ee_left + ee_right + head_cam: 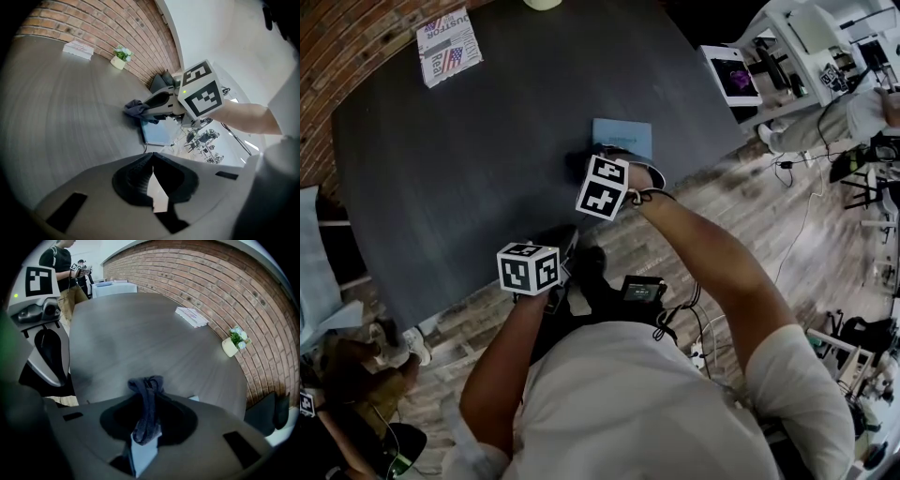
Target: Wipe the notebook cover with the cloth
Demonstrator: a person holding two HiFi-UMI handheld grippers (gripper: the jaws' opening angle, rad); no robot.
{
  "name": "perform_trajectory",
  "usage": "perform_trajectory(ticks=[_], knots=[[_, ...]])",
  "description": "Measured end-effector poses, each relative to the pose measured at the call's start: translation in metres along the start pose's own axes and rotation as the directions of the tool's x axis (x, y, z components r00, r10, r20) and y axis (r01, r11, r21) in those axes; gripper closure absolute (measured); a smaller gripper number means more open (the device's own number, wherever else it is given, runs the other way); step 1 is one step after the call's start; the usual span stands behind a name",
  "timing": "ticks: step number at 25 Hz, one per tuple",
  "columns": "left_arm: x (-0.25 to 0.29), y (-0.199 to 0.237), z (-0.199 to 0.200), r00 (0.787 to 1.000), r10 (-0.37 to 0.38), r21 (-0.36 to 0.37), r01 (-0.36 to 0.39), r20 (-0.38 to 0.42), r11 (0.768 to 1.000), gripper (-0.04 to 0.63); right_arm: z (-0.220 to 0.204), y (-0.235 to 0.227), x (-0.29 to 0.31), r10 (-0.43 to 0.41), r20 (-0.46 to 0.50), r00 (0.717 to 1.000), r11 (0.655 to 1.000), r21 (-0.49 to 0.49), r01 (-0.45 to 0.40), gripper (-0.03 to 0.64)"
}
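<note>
A light blue notebook (622, 136) lies flat near the table's right edge. My right gripper (582, 167) hovers at the notebook's near-left corner, shut on a dark blue cloth (146, 406) bunched between its jaws. In the left gripper view the cloth (136, 108) hangs from the right gripper (149, 106) just above the notebook (157, 132). Through the right jaws a strip of notebook (142, 454) shows below. My left gripper (565, 244) is held off the table's near edge, and its jaws (151, 155) meet at the tips with nothing between them.
The dark round table (487, 159) carries a printed book (448, 45) at its far left and a small potted plant (233, 344) by the brick wall. A person (61, 261) stands beyond the table's end. Office furniture (787, 47) and cables crowd the floor on the right.
</note>
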State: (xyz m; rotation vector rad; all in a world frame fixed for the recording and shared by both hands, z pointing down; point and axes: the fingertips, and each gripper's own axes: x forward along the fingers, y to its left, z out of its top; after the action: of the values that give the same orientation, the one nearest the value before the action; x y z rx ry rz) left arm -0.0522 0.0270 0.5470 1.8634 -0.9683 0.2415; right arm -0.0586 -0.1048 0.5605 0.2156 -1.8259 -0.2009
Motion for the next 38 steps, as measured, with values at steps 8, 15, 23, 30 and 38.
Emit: perform_trajectory(ticks=[8, 15, 23, 30, 38], knots=[[-0.012, -0.006, 0.0, 1.0, -0.012, 0.009, 0.012, 0.004, 1.0, 0.586, -0.002, 0.021, -0.008, 0.012, -0.003, 1.0, 1.0, 0.016, -0.012, 0.52], [-0.024, -0.007, -0.001, 1.0, -0.023, 0.009, 0.023, 0.012, 1.0, 0.586, -0.004, 0.037, -0.013, 0.018, -0.002, 1.0, 0.999, 0.047, -0.018, 0.52], [-0.036, -0.012, 0.005, 0.998, -0.047, 0.017, 0.046, 0.03, 0.999, 0.586, -0.003, 0.048, -0.019, 0.022, -0.002, 1.0, 0.998, 0.064, -0.022, 0.52], [-0.044, -0.014, 0.006, 0.997, -0.065, 0.013, 0.064, 0.044, 0.998, 0.586, -0.005, 0.057, -0.023, 0.03, 0.012, 0.999, 0.993, 0.117, -0.031, 0.52], [-0.052, -0.018, 0.01, 0.995, -0.081, 0.018, 0.08, 0.059, 0.997, 0.586, -0.008, 0.068, -0.029, 0.05, 0.03, 0.998, 0.984, 0.168, -0.054, 0.52]])
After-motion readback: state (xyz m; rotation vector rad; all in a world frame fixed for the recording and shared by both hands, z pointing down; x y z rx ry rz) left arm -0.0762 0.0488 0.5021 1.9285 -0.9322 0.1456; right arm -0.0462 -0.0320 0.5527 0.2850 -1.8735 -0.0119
